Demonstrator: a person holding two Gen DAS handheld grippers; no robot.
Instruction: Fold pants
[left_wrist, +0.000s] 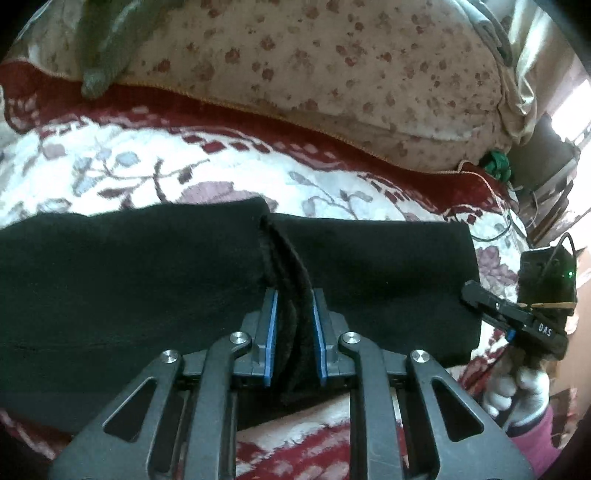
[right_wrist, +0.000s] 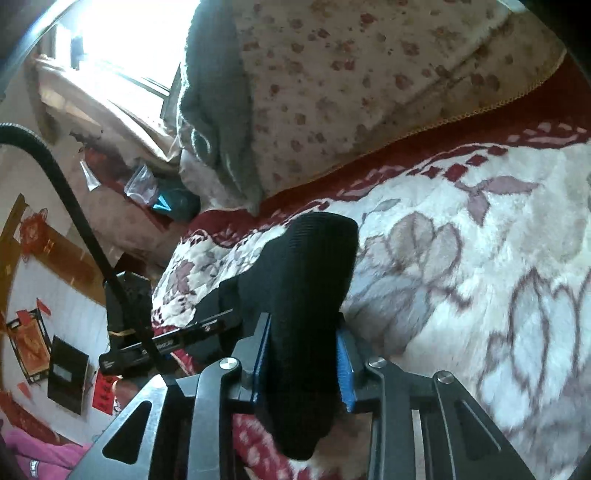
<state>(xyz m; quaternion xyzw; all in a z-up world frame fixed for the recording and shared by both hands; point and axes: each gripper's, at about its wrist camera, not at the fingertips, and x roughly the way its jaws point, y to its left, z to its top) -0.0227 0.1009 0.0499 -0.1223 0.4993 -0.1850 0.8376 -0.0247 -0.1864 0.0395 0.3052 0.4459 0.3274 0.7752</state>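
- Left gripper (left_wrist: 293, 314): its blue-padded jaws are closing on a raised ridge of the pants (left_wrist: 129, 288), a bunched fold of several layers standing up between the pads.
- Right gripper (right_wrist: 304, 343): its jaws are clamping a thick roll of the same cloth, a ribbed end that is rising beyond the pads and drooping near them. In the left view this gripper (left_wrist: 466, 292) is showing at the right edge of the pants, held by a white-gloved hand (left_wrist: 517, 387).
- Pants: black, lying across the blanket (left_wrist: 110, 166) from left to right, already doubled into a flat band, with the ridge at the middle and the right end lifted.
- Handling, as judged: the cloth is looking soft, thick and limp, light enough for one gripper, not fragile. It is sagging wherever it is unsupported, so layers are likely to slide apart unless all are pinched together.
- Where to hold, as judged: at folded edges or at the ribbed end, taking every layer between the pads; a shallow bite on the top layer alone is risking a peeled-off fold.
- Blanket: plush, white with a flower pattern and a red border, probably dragging on the cloth, so lifting is suiting better than sliding.
- Far side: a flowered pillow (left_wrist: 332, 74) with a grey garment (left_wrist: 107, 48) lying over it, well apart from the pants.
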